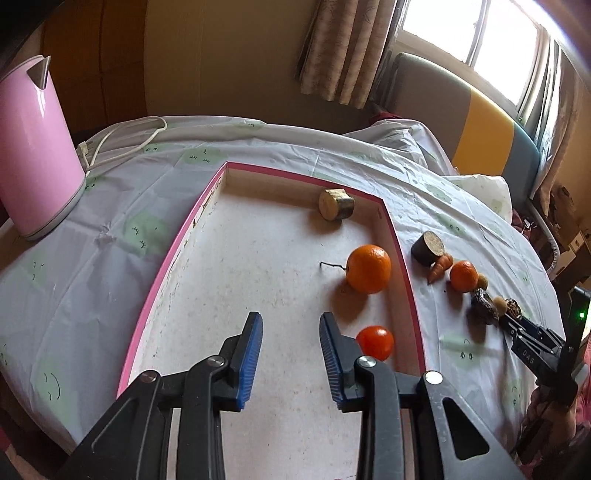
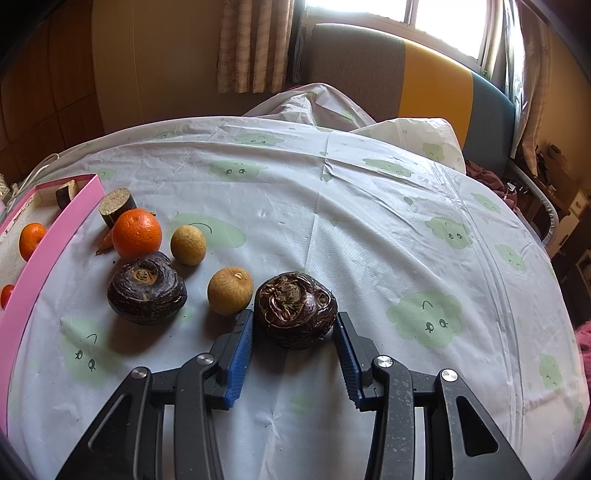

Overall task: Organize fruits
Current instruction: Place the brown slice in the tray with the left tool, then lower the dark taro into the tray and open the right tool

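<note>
Right tongs (image 2: 294,328) stand open around the dark water chestnut (image 2: 295,309), hard and rounded, best held at its widest sides, while left tongs (image 1: 291,330) hang open over the pink tray (image 1: 402,254).

Bright window (image 2: 436,22), beige curtains (image 2: 251,44), striped headboard (image 2: 424,85).

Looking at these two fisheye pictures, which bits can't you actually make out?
- Small red tomato, left wrist view: its left part sits behind the left gripper finger.
- Pink electric kettle, left wrist view: cut off by the left edge.
- Dark brown water chestnut between the right gripper fingers, right wrist view: contact with the pads is unclear.
- Pink-rimmed tray, right wrist view: mostly beyond the left edge.
</note>
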{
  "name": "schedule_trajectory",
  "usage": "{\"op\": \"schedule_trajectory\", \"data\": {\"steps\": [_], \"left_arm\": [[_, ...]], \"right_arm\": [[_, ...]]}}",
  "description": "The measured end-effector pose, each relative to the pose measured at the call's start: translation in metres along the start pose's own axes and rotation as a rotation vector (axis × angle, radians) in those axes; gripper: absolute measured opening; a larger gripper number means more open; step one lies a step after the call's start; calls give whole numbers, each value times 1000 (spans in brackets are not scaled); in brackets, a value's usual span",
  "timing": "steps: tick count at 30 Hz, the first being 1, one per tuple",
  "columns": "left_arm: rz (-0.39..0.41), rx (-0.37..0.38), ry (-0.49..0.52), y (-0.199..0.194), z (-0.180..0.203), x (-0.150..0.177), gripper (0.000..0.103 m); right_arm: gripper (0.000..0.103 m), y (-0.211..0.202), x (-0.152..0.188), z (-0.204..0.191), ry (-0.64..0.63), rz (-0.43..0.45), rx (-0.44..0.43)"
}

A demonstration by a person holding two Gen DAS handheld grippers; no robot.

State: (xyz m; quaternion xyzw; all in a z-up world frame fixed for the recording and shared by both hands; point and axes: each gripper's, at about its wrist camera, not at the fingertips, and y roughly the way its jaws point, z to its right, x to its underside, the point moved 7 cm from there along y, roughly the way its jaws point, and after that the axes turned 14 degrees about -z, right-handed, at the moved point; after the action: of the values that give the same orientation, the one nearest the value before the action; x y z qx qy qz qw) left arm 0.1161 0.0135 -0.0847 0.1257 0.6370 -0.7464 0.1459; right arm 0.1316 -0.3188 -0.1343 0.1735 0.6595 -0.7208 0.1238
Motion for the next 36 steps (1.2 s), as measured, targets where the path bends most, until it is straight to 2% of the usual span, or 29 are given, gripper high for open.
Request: {"op": "schedule_trajectory", "data": {"steps": [9, 15, 21, 24, 30, 33, 36], "left_arm": [[6, 4, 15, -9, -4, 20, 32], [3, 15, -6, -9, -12, 25, 32], [33, 8, -30, -15, -24, 24, 32], [45, 4, -54, -20, -34, 22, 32], [75, -9, -94, -29, -53, 18, 32], [78, -9, -107, -30, -58, 18, 32], [75, -8, -113, -28, -61, 20, 32]], "right_arm": [[43, -25, 15, -3, 37, 5, -39], [43, -53, 33, -22, 41, 31, -133], [43, -77, 42, -79, -73, 52, -229], [43, -89, 41, -117, -152, 58, -313], [43, -110, 41, -194, -325, 67, -417], [43, -108, 43, -225, -397, 38, -448], [43, -104, 46, -246, -456, 25, -434]]}}
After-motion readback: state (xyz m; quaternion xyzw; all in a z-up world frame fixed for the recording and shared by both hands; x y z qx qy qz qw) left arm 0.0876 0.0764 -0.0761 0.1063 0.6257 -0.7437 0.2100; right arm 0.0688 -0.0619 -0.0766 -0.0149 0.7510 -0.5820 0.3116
